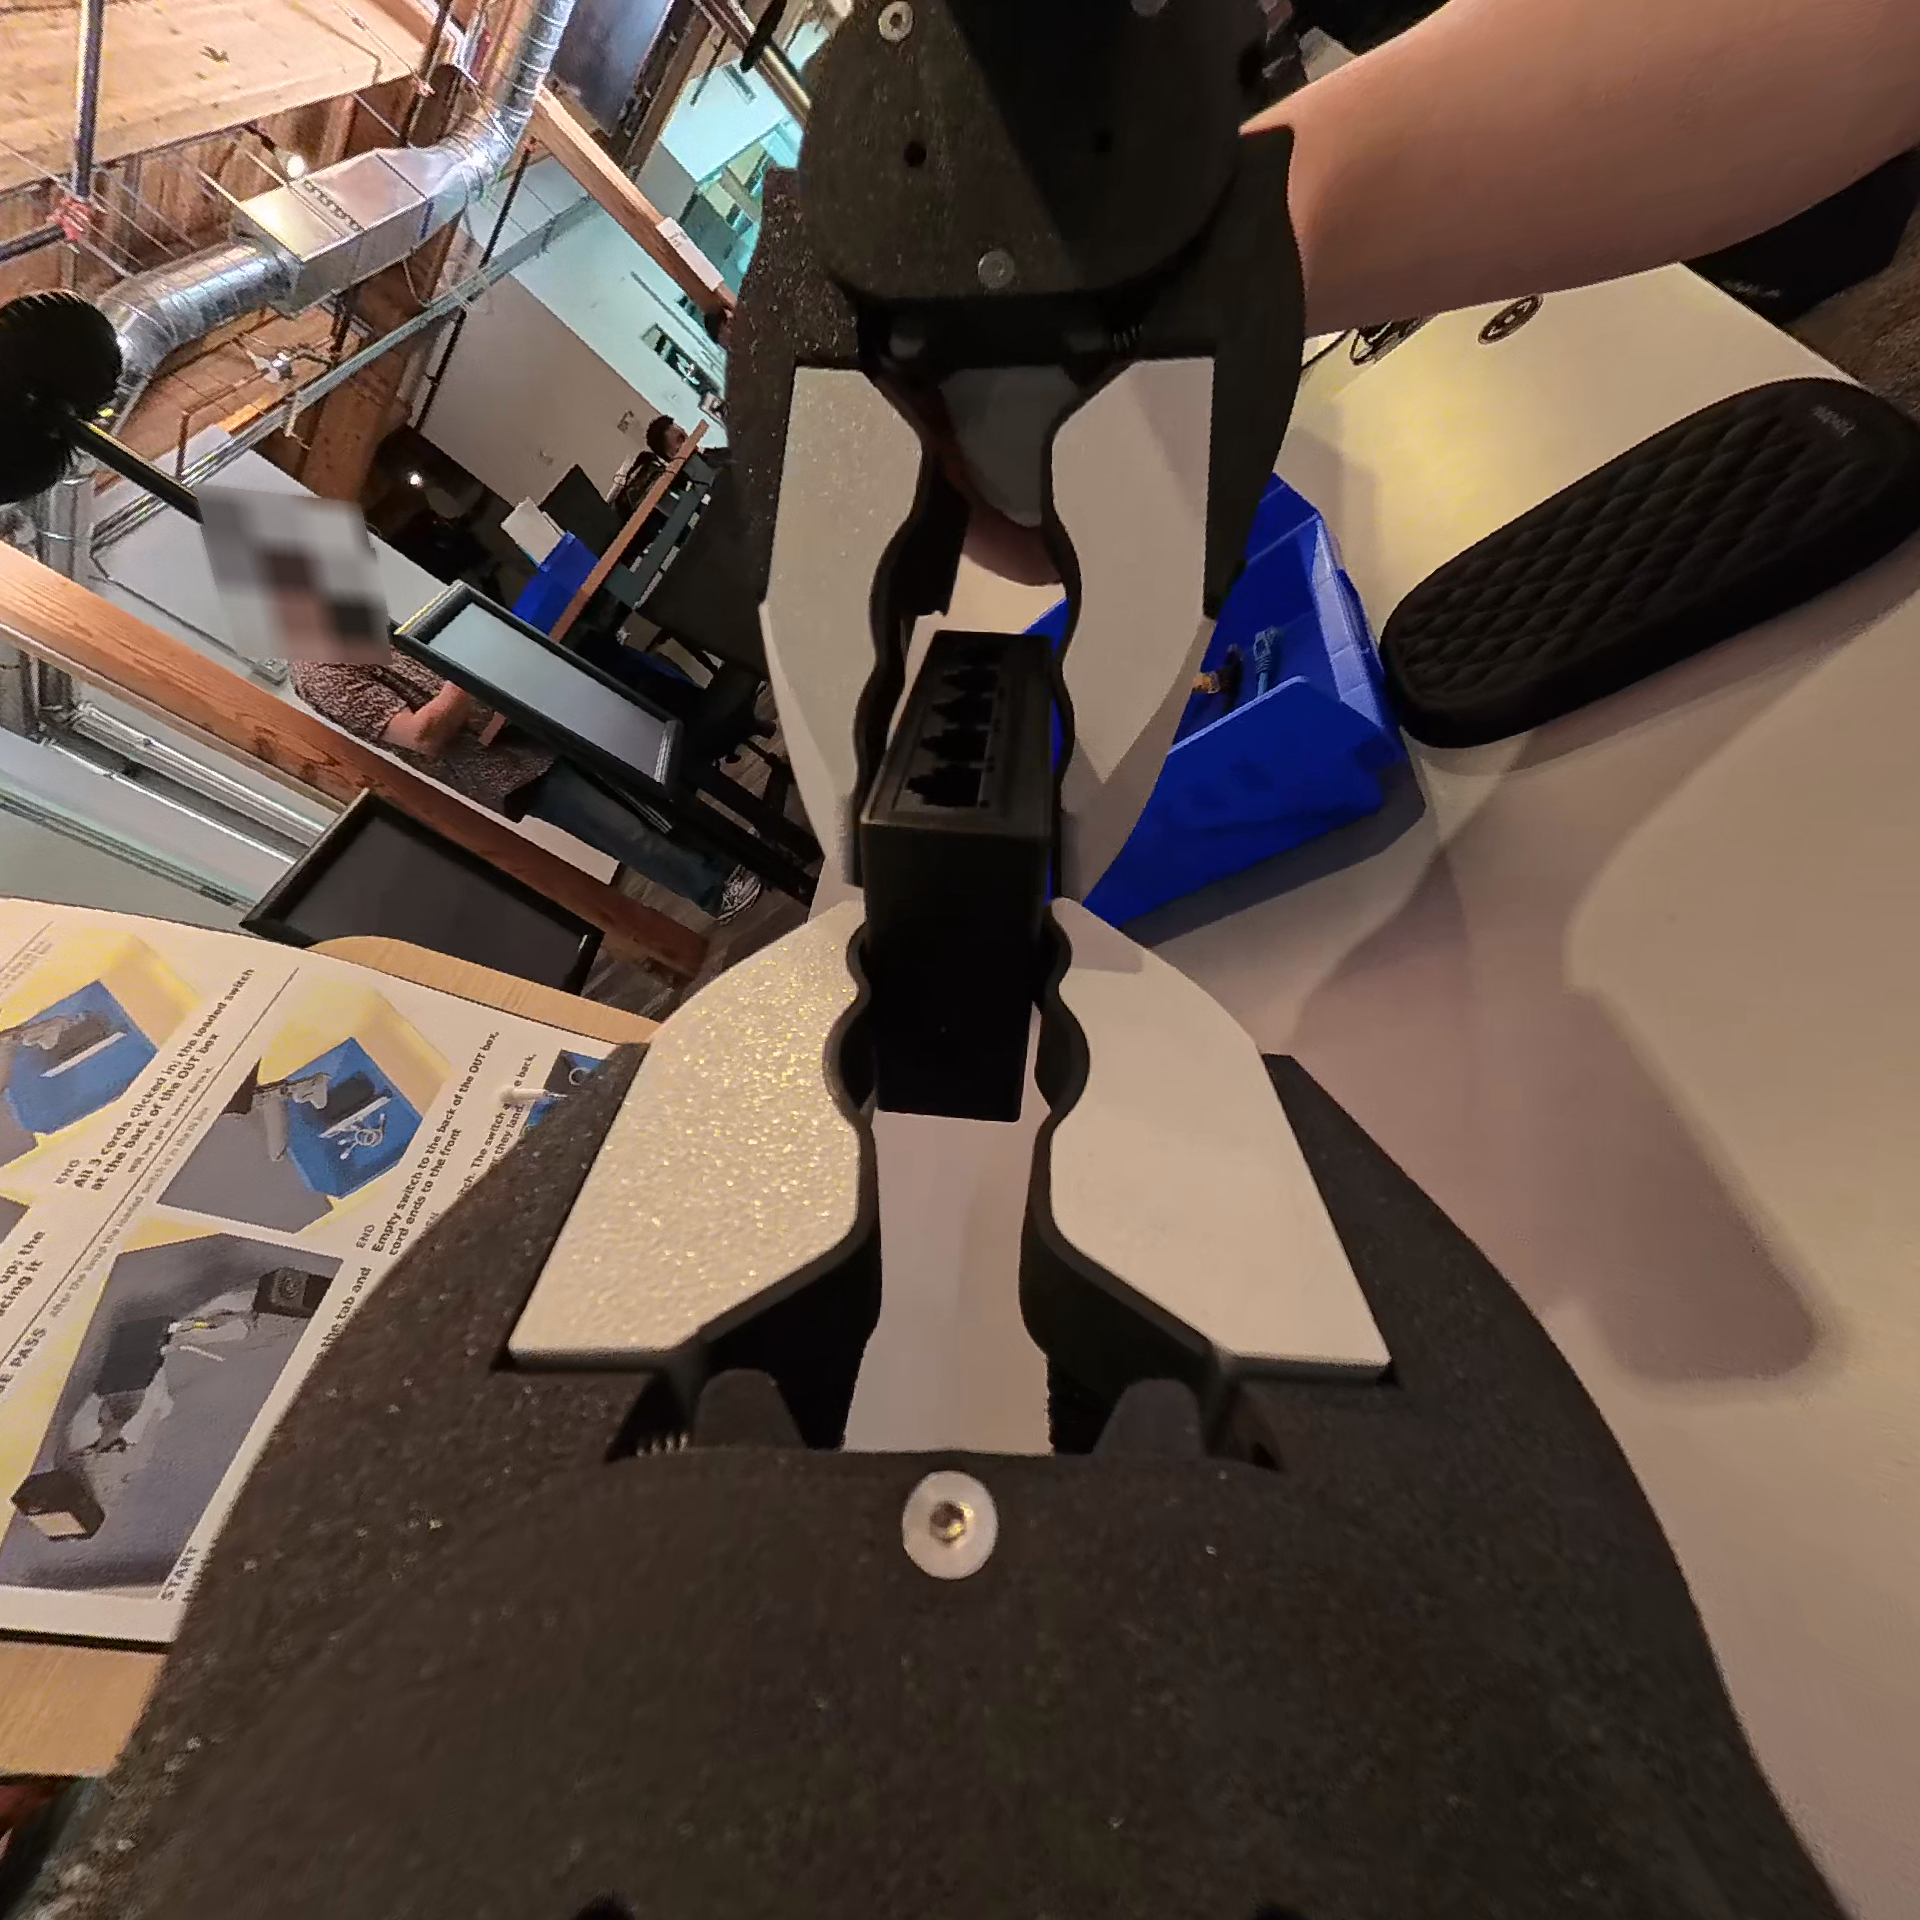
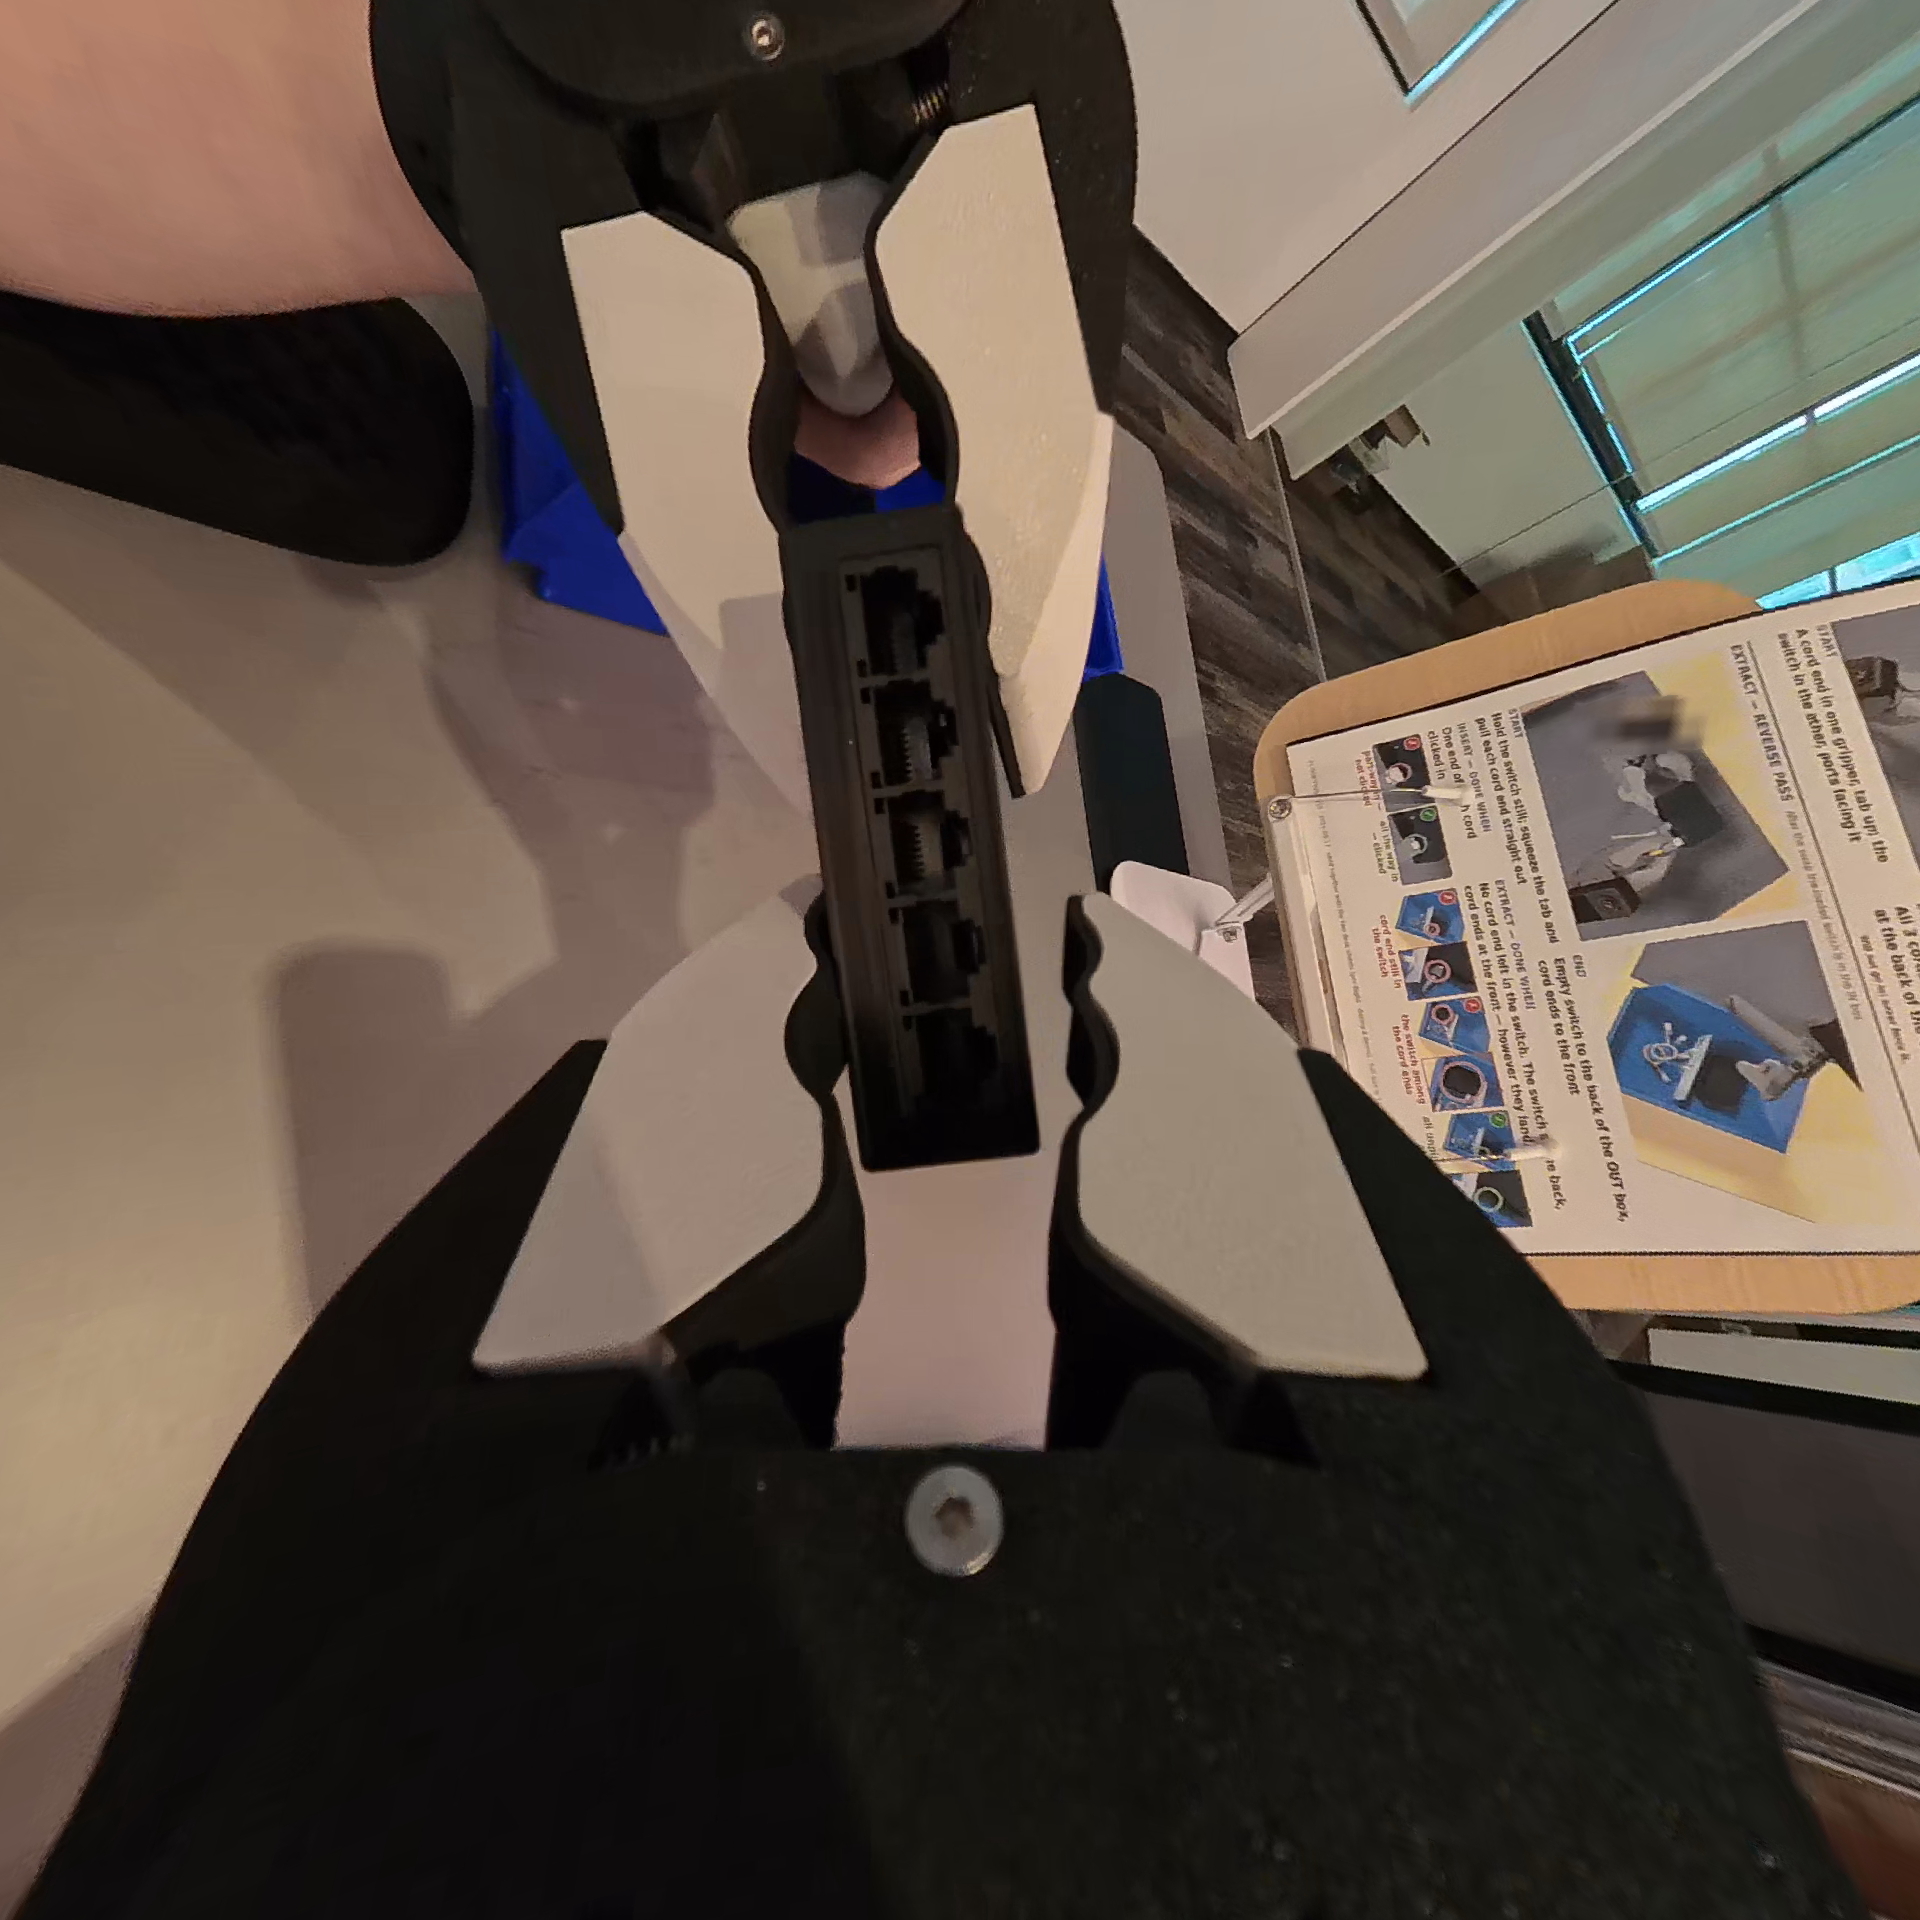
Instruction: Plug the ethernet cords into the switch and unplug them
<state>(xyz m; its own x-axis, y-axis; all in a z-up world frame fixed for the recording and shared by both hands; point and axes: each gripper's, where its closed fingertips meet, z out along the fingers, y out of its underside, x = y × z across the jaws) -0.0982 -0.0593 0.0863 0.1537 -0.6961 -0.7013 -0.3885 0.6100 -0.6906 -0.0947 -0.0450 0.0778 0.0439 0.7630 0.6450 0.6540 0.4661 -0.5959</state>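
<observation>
The black switch (image 1: 951, 997) is held in the air between my two grippers, which face each other. Its row of several ports (image 2: 920, 842) faces the right wrist camera, and no cord is plugged in. My left gripper (image 1: 951, 925) is shut on one end of the switch; it shows at the top of the right wrist view (image 2: 904, 769). My right gripper (image 2: 951, 914) is open around the other end, one finger touching and a small gap at the other. It shows at the top of the left wrist view (image 1: 966, 810). A blue ethernet cord (image 1: 1262, 665) lies in the blue bin (image 1: 1278, 790).
A black padded wrist rest (image 1: 1662, 582) lies on the white table (image 1: 1558, 1039) beyond the bin. An instruction sheet on a wooden board (image 1: 208, 1195) sits beside the table, also in the right wrist view (image 2: 1610, 935). A person's forearm (image 1: 1558, 156) holds the right gripper. Monitors and people are behind. Only a small space, under 4 cm, lies between the two pairs of fingers.
</observation>
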